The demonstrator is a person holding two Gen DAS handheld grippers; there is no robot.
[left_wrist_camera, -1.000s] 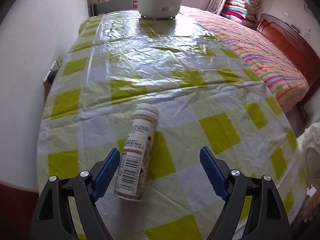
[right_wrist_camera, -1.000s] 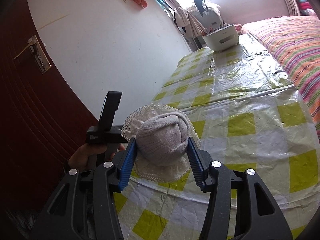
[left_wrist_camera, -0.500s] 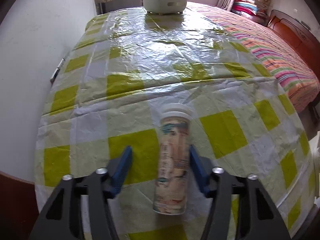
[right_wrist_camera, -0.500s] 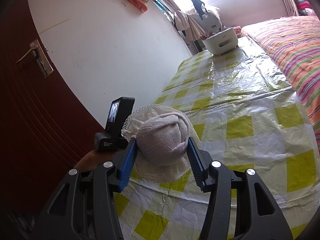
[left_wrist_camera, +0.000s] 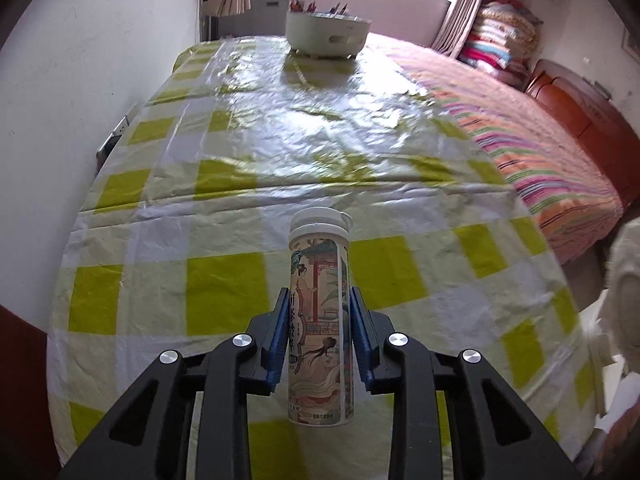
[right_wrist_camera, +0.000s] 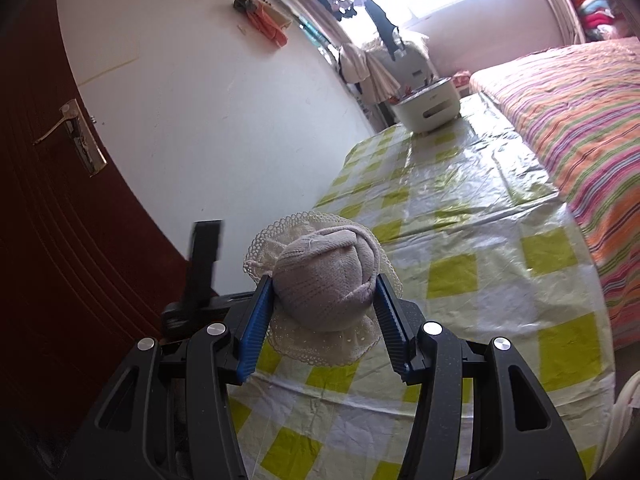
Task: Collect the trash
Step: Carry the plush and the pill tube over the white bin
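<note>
Plastic tube (left_wrist_camera: 319,320): clamped between the left hand-held gripper (left_wrist_camera: 320,334) pads, above the checked worktop (left_wrist_camera: 224,184).
Balled sock (right_wrist_camera: 326,280): squeezed in the right hand-held gripper (right_wrist_camera: 324,312).

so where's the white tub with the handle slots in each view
Left wrist: the white tub sits top centre, at the far end of the checked tablecloth.
Right wrist: the white tub is upper right of centre, at the same far end.
Shared landmark: the striped bedspread, right of the table in both views.
</note>
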